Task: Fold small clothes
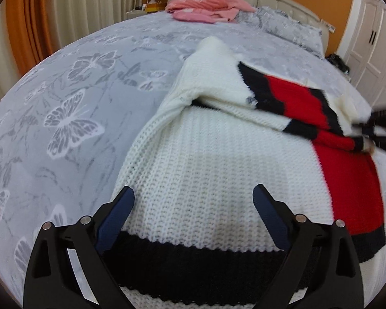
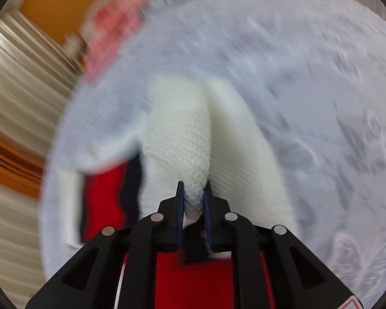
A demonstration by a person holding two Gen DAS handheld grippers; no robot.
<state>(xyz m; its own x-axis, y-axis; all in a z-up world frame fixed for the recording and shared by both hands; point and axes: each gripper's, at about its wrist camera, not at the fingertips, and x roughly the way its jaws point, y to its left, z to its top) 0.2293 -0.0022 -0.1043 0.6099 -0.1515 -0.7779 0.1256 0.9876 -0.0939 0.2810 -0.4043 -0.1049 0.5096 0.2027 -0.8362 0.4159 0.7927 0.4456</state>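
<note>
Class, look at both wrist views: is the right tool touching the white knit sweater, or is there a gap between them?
Touching. The right wrist view shows the right tool shut on a bunched fold of the sweater, white knit pinched between both blue pads.

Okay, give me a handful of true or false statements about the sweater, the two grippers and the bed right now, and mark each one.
1. The right gripper is shut on a white fold of the knit sweater. True.
2. The left gripper is clamped on the sweater's black hem band. False: its jaws stand wide open over the sweater, gripping nothing.
3. The sweater is solid white. False: it has red and black blocks as well.
4. A pile of pink clothes lies at the far end of the bed, near the headboard. True.
5. The bedspread is plain orange. False: it is pale grey with a butterfly print.
</note>
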